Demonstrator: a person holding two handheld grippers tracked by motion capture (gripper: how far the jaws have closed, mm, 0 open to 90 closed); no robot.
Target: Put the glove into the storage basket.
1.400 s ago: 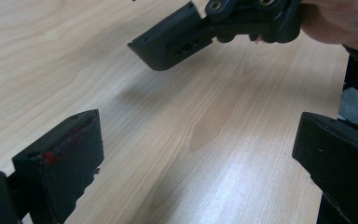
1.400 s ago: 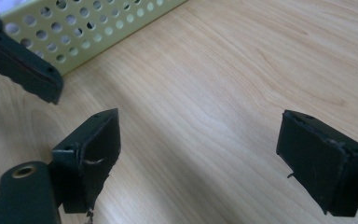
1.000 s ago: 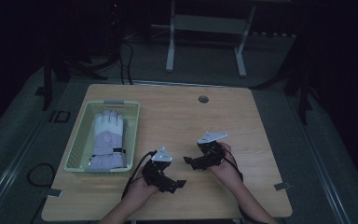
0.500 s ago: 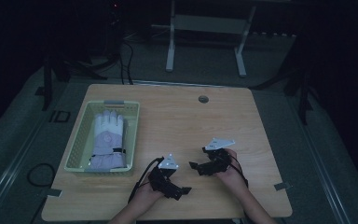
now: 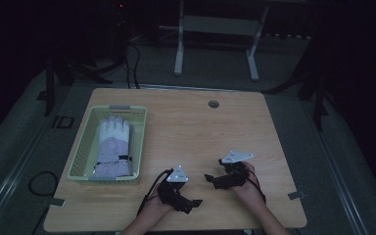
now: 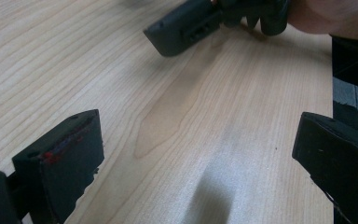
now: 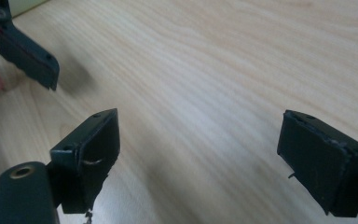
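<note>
The glove (image 5: 111, 146) lies in the basket (image 5: 81, 149) at the worktop's left edge, its long axis running front to back, to the left of and beyond the empty left gripper (image 5: 188, 201), which is nearer than the right gripper (image 5: 210, 178); both have their jaws apart.

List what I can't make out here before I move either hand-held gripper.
- Glove in the basket, high view: dim and small; one glove or a stacked pair, cannot tell.
- Left hand-held gripper, left gripper view: jaw bases cut off by the bottom edge.
- Right hand-held gripper, right gripper view: right jaw cut off by the frame corner.
- Floor beyond the table: too dark.
</note>
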